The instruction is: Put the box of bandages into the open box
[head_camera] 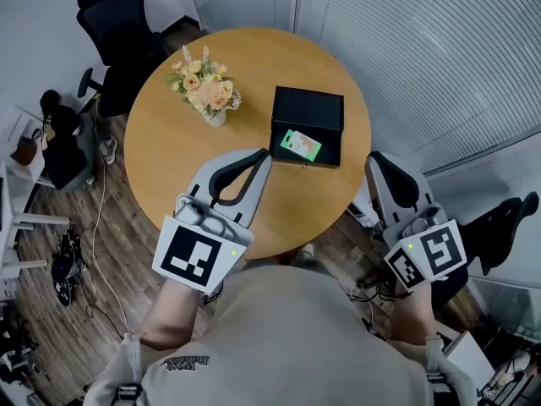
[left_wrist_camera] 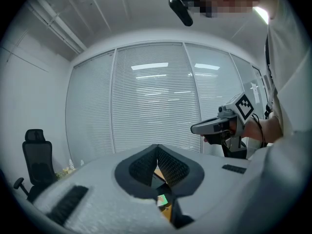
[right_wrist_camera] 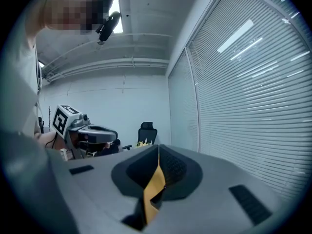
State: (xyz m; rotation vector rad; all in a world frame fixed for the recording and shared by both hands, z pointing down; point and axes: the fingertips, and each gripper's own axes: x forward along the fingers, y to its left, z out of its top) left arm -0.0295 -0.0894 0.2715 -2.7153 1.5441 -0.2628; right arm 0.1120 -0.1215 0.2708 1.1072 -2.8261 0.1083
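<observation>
A round wooden table is seen beneath and ahead of the left tongs. A bouquet of pale flowers in a white vase is stood upright on it, ahead of those tongs and off to their left, well apart from them. A black office chair is placed beyond the table's far edge, further out on the same side. White slatted blinds are hung ahead of the right tongs. A wood-plank floor is seen below, and a tangle of cables is strewn on it, well to the left of the left tongs.

Bright even light, fisheye-warped edges
</observation>
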